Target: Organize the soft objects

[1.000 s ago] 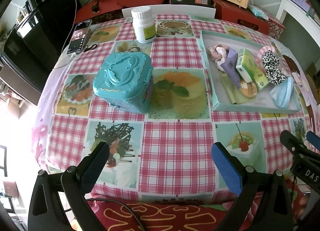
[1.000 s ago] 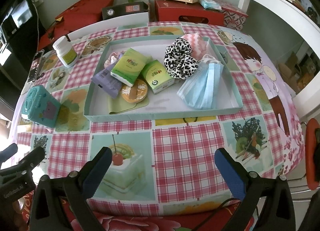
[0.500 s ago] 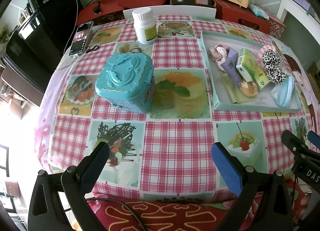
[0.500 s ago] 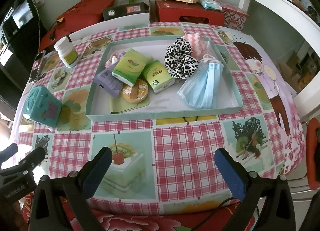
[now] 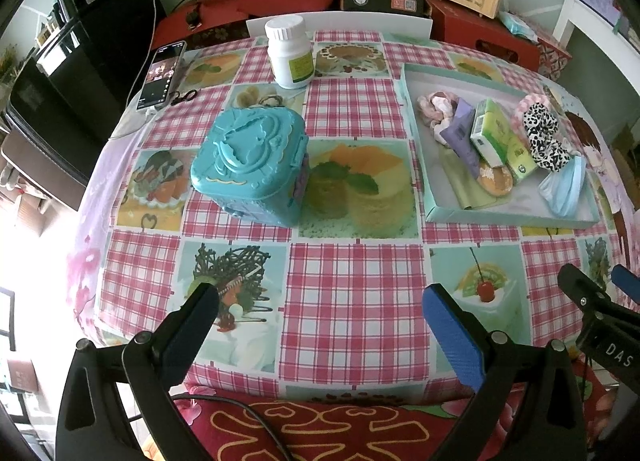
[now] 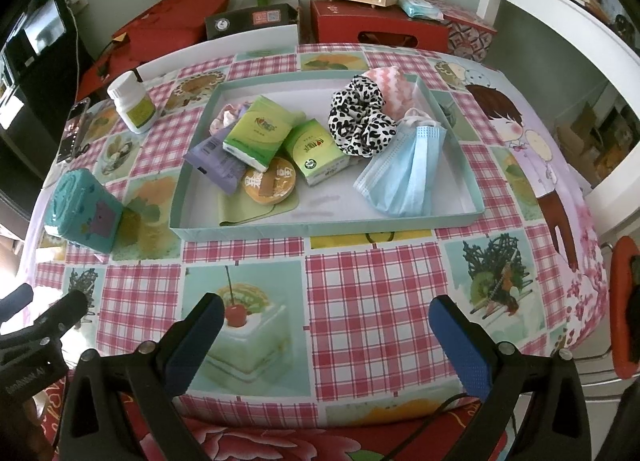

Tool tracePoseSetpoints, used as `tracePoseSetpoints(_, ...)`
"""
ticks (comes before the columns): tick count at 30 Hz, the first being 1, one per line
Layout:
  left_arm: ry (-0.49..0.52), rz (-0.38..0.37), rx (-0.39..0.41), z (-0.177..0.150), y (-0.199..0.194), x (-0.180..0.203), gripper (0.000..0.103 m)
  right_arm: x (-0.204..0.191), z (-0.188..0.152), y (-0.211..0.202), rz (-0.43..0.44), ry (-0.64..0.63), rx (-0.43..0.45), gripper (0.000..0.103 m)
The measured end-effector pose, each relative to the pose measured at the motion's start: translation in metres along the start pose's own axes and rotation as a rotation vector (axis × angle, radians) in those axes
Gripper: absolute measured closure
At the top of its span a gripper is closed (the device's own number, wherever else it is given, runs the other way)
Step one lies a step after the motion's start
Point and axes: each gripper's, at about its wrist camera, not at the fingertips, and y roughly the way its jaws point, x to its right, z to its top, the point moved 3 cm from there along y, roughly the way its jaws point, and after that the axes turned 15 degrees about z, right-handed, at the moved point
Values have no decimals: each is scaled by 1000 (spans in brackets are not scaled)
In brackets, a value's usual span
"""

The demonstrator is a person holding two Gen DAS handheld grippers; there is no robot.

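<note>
Both the left gripper (image 5: 320, 313) and right gripper (image 6: 326, 321) hang spread over bare cloth at the table (image 6: 360, 273) edge; the tray (image 6: 320, 226) looks slightly farther than before

Both wrist views looked forward from the tabletop's (image 5: 352, 301) near edge, sharing the tray (image 6: 320, 227) and teal box (image 5: 252, 165).

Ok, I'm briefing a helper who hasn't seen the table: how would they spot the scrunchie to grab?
Find the shallow teal tray on the checked tablecloth. Near its far right corner lies the scrunchie, the only black-and-white leopard-spotted item, beside the blue face mask.
</note>
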Motion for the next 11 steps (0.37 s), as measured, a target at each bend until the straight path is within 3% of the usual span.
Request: tracePoseSetpoints(11, 3, 10, 13, 2, -3, -1, 2, -1, 0, 0, 1, 1, -2, 0)
